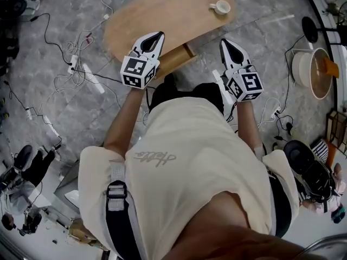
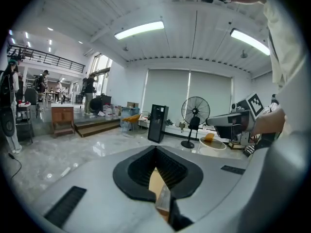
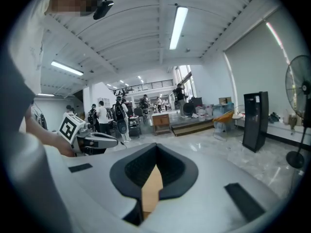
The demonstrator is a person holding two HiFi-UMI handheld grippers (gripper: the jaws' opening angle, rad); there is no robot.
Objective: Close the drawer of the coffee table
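Though near the drawer (image 1: 176, 58), left hand-held gripper (image 1: 158, 36) and right hand-held gripper (image 1: 224, 42) both closed.

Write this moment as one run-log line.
drawer: open | left gripper: shut, empty | right gripper: shut, empty | cup: on coffee table

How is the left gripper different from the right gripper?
In the head view the left gripper tilts rightward and its tip lies over the coffee table; the right gripper tilts leftward, its tip beside the table's edge. Both have their jaws shut, holding nothing.
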